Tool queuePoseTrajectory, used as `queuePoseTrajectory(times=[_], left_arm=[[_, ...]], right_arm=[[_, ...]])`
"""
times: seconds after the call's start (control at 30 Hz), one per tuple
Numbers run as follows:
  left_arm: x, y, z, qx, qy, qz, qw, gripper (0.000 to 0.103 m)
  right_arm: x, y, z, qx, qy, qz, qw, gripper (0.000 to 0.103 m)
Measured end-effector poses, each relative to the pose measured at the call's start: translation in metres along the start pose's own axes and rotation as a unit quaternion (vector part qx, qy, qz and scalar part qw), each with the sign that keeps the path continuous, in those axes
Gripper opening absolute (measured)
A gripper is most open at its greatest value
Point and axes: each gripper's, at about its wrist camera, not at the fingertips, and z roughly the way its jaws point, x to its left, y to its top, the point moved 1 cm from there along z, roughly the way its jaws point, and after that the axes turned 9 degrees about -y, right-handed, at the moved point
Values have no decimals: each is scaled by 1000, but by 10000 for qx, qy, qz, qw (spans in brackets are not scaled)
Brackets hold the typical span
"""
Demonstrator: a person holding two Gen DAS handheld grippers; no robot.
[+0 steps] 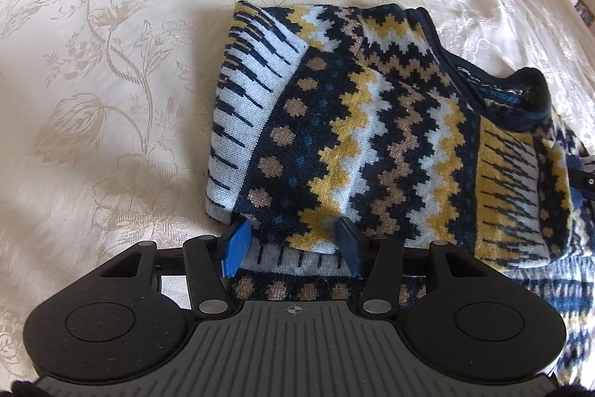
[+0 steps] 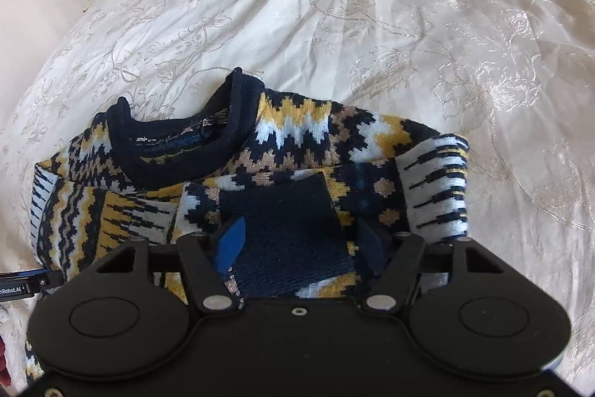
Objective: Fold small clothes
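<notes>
A patterned sweater (image 1: pixel 372 136) in navy, yellow and white lies partly folded on the cream floral bedspread (image 1: pixel 93 62). The left tool (image 1: pixel 293 248) sits at its near edge, jaws spread wide, with knit fabric lying between the blue fingers. The right tool (image 2: pixel 301 248) rests over the sweater below the navy collar (image 2: pixel 178 151), jaws wide around a dark patch.
</notes>
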Motion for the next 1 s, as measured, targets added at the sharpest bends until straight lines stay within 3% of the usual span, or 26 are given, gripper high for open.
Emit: queuePoseTrajectory(times=[0.17, 0.27, 0.63, 0.83, 1.0], left_arm=[[0, 1, 0, 7, 14, 7, 10000, 50], [-1, 1, 0, 21, 25, 20, 10000, 50], [-1, 1, -1, 32, 29, 19, 10000, 50], [-6, -2, -16, -204, 39, -27, 9998, 50], [-16, -1, -30, -524, -30, 128, 9985, 50]], right_arm=[[4, -4, -10, -4, -38, -105, 9999, 51], [6, -7, -13, 29, 29, -145, 9999, 10], [2, -4, -37, -283, 222, -28, 9993, 6], [-7, -5, -57, -535, 88, -16, 9985, 6], [-26, -7, -67, -616, -282, 158, 9976, 6]])
